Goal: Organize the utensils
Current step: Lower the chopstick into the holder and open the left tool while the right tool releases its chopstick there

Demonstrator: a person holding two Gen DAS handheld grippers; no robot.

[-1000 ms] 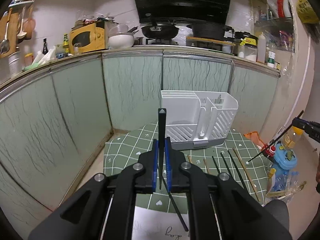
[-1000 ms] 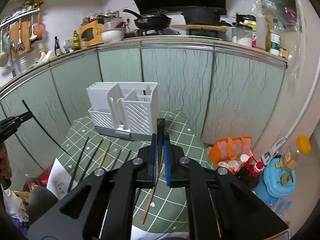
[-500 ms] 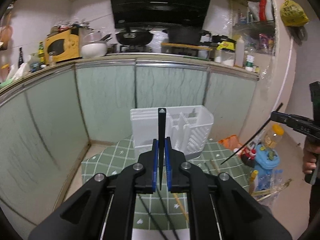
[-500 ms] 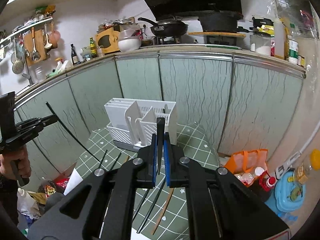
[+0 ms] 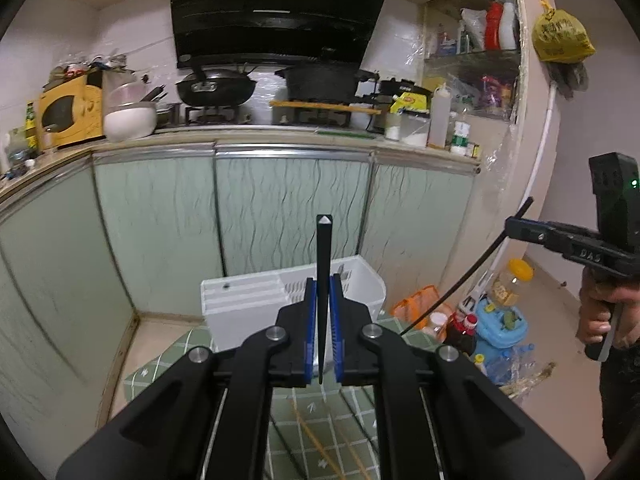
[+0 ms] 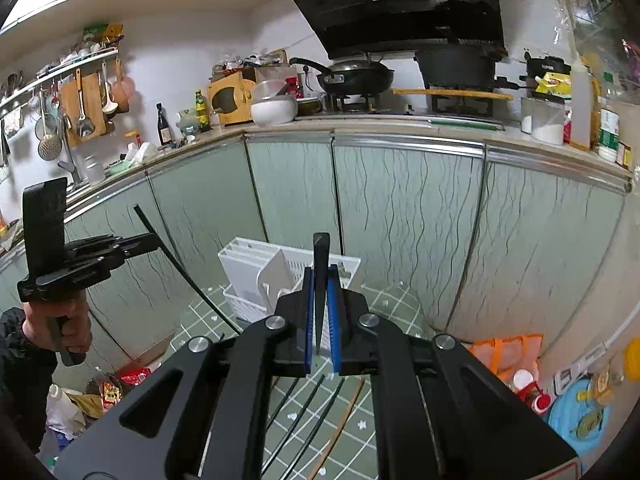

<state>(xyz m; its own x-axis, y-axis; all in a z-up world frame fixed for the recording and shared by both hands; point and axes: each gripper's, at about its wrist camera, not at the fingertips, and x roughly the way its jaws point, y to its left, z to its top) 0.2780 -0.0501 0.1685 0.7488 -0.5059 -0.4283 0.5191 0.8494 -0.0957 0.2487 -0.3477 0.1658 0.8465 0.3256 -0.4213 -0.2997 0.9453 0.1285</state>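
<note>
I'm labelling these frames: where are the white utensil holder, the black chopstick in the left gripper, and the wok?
white utensil holder (image 5: 244,304), left wrist view, front wall.
black chopstick (image 5: 322,280), left wrist view, mid-shaft.
wok (image 6: 356,76), right wrist view, bowl side.

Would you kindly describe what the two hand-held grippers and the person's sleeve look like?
Both the left hand-held gripper and the right hand-held gripper are matte black with angular linkage arms, silver pivot bolts and blue ribbed pads. The right one's upright block shows a green light. The sleeve is dark.
</note>
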